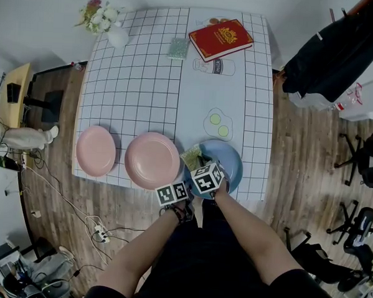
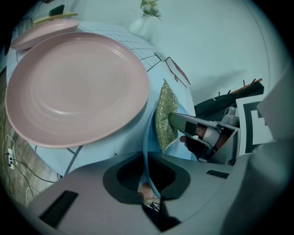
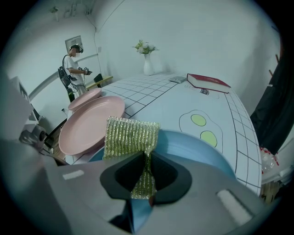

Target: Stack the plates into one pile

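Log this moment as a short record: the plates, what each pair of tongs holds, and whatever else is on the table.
Plates: blue plate, large pink plate, small pink plate, in a row along the near edge of the table
Left tongs: shut on the blue plate's rim
Right tongs: shut on a gold-green scouring cloth, above the blue plate
Far end: red book, vase of flowers
Pile: not yet begun

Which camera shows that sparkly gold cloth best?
The right gripper view: the sparkly cloth is large and central, pinched in the right tool. Head view: a small patch. Left gripper view: seen sideways.
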Action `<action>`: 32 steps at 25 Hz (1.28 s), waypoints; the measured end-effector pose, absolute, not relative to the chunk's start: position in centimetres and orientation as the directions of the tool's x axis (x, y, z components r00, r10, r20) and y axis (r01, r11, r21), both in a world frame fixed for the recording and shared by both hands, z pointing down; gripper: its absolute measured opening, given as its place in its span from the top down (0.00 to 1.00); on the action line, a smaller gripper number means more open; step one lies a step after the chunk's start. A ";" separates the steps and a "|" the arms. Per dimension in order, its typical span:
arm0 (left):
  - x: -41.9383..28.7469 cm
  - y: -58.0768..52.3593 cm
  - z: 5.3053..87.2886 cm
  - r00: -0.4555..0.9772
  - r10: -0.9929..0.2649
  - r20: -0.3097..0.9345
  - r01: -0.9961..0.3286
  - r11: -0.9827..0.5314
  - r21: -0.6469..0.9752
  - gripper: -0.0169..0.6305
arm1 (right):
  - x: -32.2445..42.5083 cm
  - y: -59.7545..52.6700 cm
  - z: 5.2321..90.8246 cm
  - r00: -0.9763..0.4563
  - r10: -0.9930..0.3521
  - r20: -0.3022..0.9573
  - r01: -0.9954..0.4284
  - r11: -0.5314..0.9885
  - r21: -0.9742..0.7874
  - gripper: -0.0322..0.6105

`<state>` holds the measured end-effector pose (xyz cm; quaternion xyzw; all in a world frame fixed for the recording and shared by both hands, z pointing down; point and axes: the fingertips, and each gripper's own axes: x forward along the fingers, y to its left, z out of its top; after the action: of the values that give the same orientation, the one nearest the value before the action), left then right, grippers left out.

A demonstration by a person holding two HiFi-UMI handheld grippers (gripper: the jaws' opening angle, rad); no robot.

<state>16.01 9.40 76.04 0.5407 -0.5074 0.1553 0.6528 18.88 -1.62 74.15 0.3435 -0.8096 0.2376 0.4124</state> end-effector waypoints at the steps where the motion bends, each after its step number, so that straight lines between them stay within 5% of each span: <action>1: 16.0 9.4 76.0 0.437 -0.346 0.830 -0.751 0.368 0.548 0.95 | 19.0 -1.7 74.1 -0.421 -0.364 0.831 -0.755 0.648 -0.099 0.86; 32: 15.7 9.3 76.2 0.427 -0.346 0.835 -0.750 0.380 0.541 0.95 | 30.1 -4.4 74.4 -0.160 -0.472 0.867 -0.916 0.399 0.048 0.86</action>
<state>15.70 9.29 76.24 0.5349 -0.5124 0.1547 0.6538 30.12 -4.37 74.35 0.4839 -0.7168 0.2575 0.4309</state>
